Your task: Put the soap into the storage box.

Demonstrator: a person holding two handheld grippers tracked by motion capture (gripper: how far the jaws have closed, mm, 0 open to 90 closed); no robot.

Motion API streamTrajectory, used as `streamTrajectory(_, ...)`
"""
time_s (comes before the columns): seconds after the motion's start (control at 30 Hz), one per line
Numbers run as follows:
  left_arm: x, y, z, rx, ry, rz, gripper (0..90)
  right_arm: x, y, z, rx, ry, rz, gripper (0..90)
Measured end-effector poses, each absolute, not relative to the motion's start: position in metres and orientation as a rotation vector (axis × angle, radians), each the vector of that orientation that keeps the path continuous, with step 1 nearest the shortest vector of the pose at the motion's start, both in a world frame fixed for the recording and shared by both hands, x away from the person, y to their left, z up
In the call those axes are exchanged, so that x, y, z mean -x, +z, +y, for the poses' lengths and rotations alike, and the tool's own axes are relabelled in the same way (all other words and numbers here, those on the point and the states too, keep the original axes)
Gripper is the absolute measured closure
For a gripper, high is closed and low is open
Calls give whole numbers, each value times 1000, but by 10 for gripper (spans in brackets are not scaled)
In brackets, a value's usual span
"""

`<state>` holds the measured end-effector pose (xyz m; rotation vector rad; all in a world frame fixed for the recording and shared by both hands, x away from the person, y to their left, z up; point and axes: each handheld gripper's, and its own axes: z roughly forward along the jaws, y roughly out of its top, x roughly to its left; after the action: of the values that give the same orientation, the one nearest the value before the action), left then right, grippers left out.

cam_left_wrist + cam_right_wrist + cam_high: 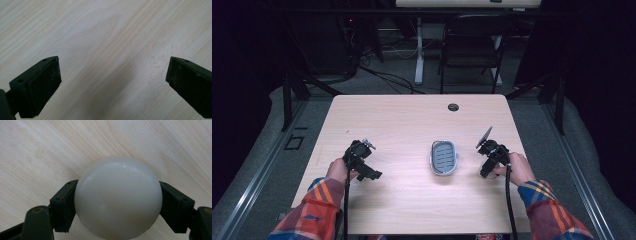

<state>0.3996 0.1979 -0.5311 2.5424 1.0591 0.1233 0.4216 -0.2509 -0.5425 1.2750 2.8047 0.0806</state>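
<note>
A: What is the right tool (117, 202) doing?

B: It is clenched on a white ball (117, 197); both pads press its sides, low in the centre of the right gripper view, just above the tabletop (50, 150).

A: And in the high view?

B: That tool (484, 172) sits right of centre, near a small grey tray (444, 157) in the middle of the tabletop (412, 120).

A: The left tool (112, 82)?

B: Released, jaws wide apart over bare wood, holding nothing. It (374, 175) sits left of centre in the high view.
</note>
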Motion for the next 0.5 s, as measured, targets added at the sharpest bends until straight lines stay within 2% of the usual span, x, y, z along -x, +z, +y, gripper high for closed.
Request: streamTrajectory(0.5,-399,-530,198,-2543,128,1054,0,-416,-535,-250,-1264,132,2772,240)
